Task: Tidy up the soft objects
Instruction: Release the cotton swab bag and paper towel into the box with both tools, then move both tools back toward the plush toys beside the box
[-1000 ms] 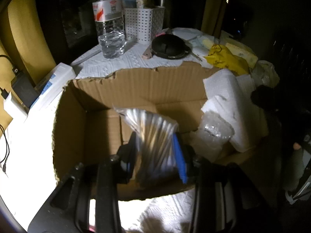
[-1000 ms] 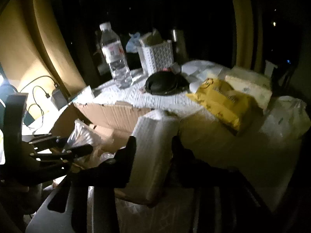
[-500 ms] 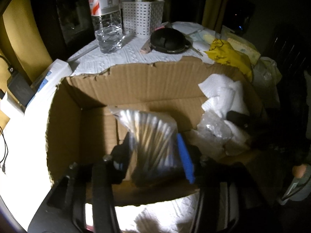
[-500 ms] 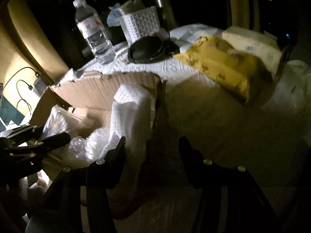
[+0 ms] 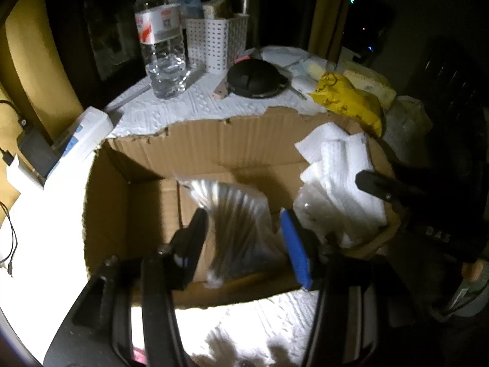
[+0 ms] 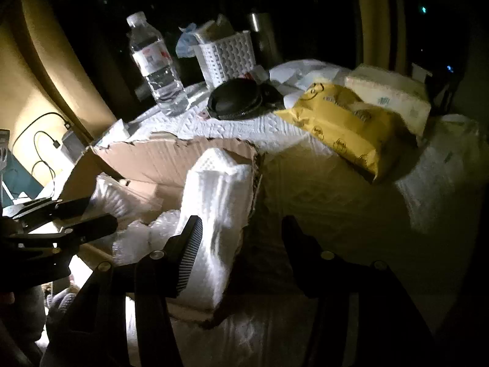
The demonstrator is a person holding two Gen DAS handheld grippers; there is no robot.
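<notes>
Over the last second both of our tools let go. The left tool (image 5: 244,241), which was pinching the clear plastic bag (image 5: 235,214) 1 second ago, now stands spread, its fingers a clear gap away from the bag on each side; the bag sits inside the cardboard box (image 5: 134,189), blurred, so we cannot tell whether it has fully settled on the box floor. The right tool (image 6: 241,244), which was clamped on the folded white paper towel stack (image 6: 220,202), is also spread now, and the stack leans in the right corner of the box against the torn wall, with only the left finger just beside it.

We judge that 2 soft things have just been delivered, so the next pick probably lies among what waits on the bench (image 6: 238,128): the yellow soft pack (image 6: 345,125) and the pale tissue pack (image 6: 388,91) behind it.

On materials: the bag is thin, glossy and crinkled, with dark streaks inside that we cannot identify. The towel stack is embossed, matte and squashy, standing roughly upright. Bubble wrap (image 6: 143,235) lies crumpled between the 2, translucent and lumpy. The box is corrugated brown card with ragged top edges. The bench cover is quilted white paper. The water bottle (image 5: 162,46), white perforated basket (image 5: 217,42) and black round pouch (image 5: 256,78) are rigid or firm, so we judge they stay put.
</notes>
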